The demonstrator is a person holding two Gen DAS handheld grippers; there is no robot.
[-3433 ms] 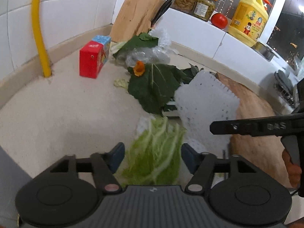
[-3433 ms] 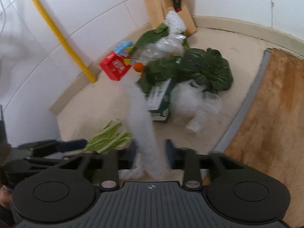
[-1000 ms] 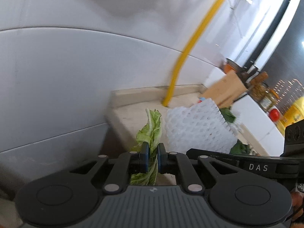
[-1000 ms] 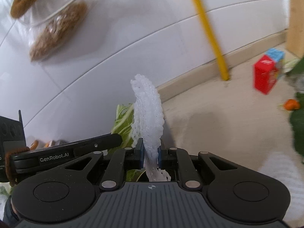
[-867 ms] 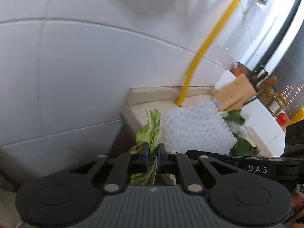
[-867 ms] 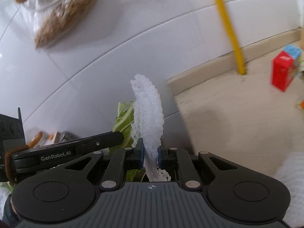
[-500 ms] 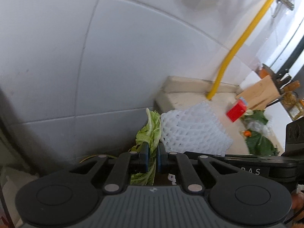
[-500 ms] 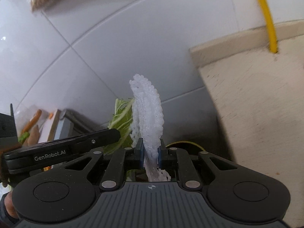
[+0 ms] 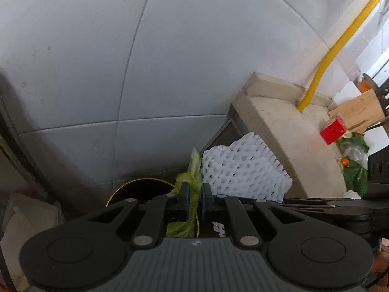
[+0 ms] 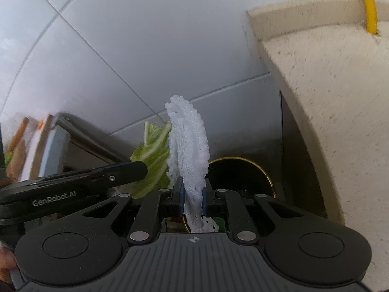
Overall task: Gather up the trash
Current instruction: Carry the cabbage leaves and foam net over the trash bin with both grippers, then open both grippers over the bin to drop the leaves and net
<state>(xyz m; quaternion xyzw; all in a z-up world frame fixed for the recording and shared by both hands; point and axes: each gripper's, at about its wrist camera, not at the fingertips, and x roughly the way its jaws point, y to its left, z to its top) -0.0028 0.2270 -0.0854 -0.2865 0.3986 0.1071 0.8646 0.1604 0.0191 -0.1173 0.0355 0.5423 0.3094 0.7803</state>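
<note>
Grey wall tiles fill the background. The left tongs pinch a cabbage leaf; the right tongs clamp a white foam net. Both hang above a dark, gold-rimmed bin (contents unclear). Only the left view shows the tabletop trash at 3 o'clock: red carton, greens.

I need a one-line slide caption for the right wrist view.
Right gripper clamps white foam fruit net above dark round bin beside beige counter.
</note>
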